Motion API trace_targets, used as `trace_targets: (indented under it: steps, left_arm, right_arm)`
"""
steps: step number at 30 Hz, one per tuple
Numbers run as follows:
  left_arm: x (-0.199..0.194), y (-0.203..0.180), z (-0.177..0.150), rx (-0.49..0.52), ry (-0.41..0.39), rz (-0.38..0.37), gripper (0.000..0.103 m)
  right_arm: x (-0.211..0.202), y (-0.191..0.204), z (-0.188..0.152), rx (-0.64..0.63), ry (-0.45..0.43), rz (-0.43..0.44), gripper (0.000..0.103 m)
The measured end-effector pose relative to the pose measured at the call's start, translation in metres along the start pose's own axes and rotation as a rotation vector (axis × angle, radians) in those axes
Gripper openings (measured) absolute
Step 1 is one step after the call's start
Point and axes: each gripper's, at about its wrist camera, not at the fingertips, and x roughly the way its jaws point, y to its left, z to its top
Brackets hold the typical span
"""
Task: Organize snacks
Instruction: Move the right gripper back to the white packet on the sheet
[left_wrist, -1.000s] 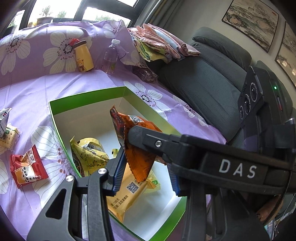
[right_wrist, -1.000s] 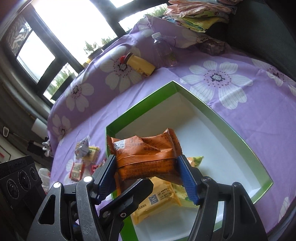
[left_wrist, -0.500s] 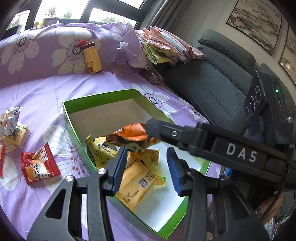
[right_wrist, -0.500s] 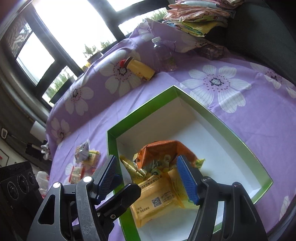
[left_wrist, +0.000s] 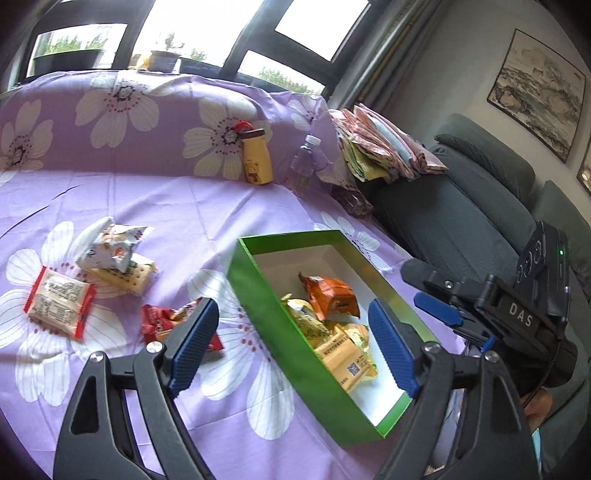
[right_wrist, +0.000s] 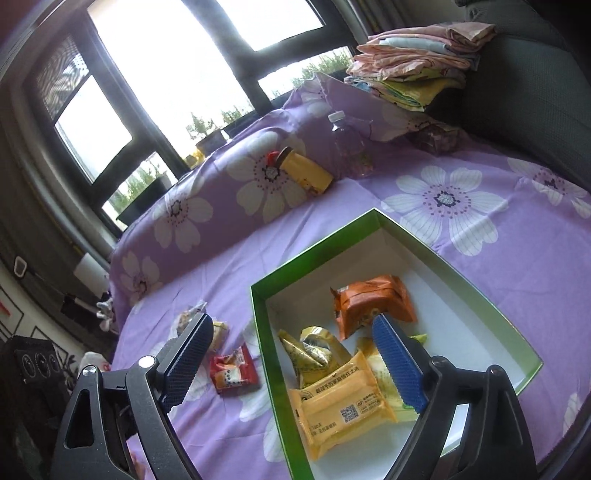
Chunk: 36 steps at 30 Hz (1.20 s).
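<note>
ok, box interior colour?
White inside the green box; clearest in the right wrist view.

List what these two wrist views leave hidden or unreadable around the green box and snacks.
- Red packet: left wrist view, its near end behind the left gripper's fingers.
- Green box: right wrist view, near corner cut by the frame edge.
- Yellow pack print: too small to read.

Several snack packets (right_wrist: 343, 410) lie in the box (right_wrist: 461, 258); others (left_wrist: 59, 301), perhaps four, lie left of it.
</note>
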Motion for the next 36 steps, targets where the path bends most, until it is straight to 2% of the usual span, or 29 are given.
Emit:
trace_targets:
  steps: [10,13,16,23,28,31,33,36]
  left_arm:
    - [-0.055,0.109,0.002,-0.205,-0.025,0.207,0.083]
    - [-0.070,0.141,0.001,-0.252,-0.022,0.275,0.083]
    - [-0.076,0.171,-0.001,-0.295,-0.007,0.317,0.083]
    - [-0.055,0.233,-0.002,-0.377,0.085,0.324,0.083]
    - [-0.033,0.253,0.009,-0.375,0.130,0.226,0.083]
    - [-0.017,0.255,0.009,-0.311,0.173,0.300,0.082]
    - [-0.014,0.259,0.010,-0.306,0.153,0.310,0.082]
    - [-0.013,0.268,0.011,-0.374,0.111,0.181,0.082]
  right_arm:
    - [0.011,0.048,-0.017,-0.077,0.038,0.074,0.089]
    - [0.020,0.068,-0.024,-0.099,0.081,0.143,0.089]
    - [0.040,0.093,-0.032,-0.110,0.159,0.225,0.089]
    - [0.115,0.158,-0.052,-0.117,0.355,0.301,0.089]
    - [0.181,0.180,-0.069,-0.041,0.526,0.322,0.089]
    - [0.209,0.183,-0.077,-0.037,0.571,0.284,0.082]
    - [0.224,0.181,-0.077,-0.014,0.586,0.270,0.079]
    - [0.240,0.177,-0.074,0.003,0.590,0.257,0.079]
